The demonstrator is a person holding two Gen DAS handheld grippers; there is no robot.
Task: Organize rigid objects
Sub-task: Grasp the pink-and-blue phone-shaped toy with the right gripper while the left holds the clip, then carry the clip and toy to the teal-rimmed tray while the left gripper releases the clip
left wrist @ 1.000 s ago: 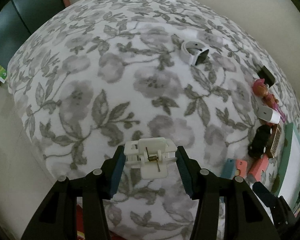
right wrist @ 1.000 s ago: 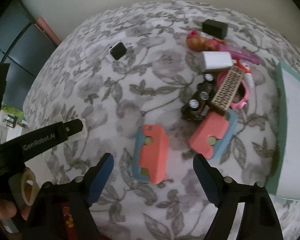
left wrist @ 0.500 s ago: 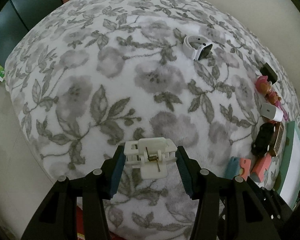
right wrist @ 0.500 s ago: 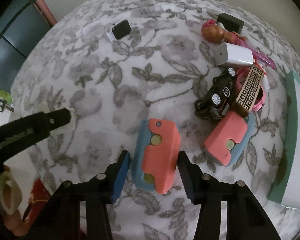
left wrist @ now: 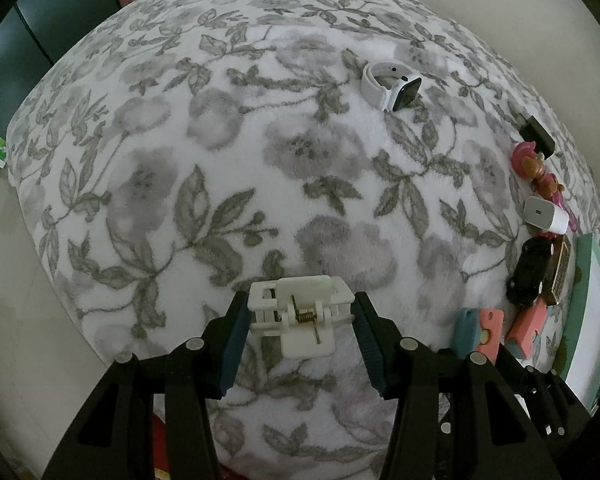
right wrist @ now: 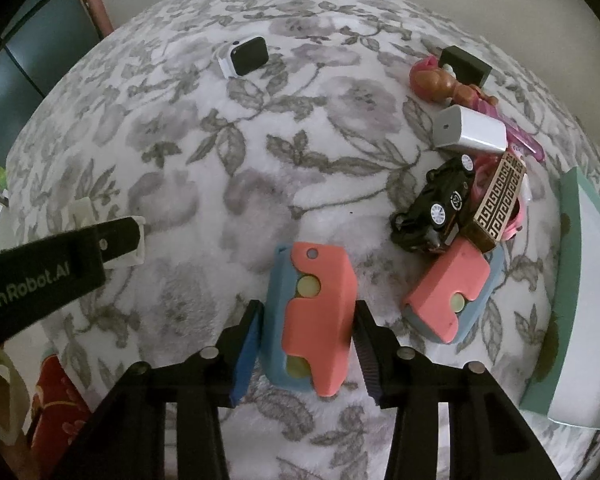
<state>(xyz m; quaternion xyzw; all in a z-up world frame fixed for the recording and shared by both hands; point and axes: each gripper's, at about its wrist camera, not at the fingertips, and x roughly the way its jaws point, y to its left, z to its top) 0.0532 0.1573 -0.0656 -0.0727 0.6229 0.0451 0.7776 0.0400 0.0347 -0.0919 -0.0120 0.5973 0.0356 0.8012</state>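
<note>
A: On the grey-and-white floral fleece blanket (right wrist: 228,152), count of items was taken. Two coral-and-blue foam blocks: the near coral-and-blue block (right wrist: 314,320) and a second coral-and-blue block (right wrist: 452,292) to its right. One black toy car (right wrist: 440,204), one brown box with a gold key pattern (right wrist: 500,200), one white charger cube (right wrist: 470,134), one small doll (right wrist: 440,82), one black rectangular block (right wrist: 464,65), one white smartwatch with a black face (right wrist: 246,56), one white plastic spring clip (left wrist: 300,316).

B: Grippers?

A: Left gripper (left wrist: 298,322) was partly closed, both blue pads pressed on the sides of the spring clip, which was held just above the blanket near its front edge. Right gripper (right wrist: 306,334) had its jaws closing around the near block; the right pad sat against the coral edge, the left pad (right wrist: 246,356) was just beside the blue edge. Full contact on that side could not be told.

B: Orientation of the block?

A: It lay flat on the blanket, long axis running away from the camera between the fingers, coral layer up. The second block was tilted, touching the car and the brown box.
</note>
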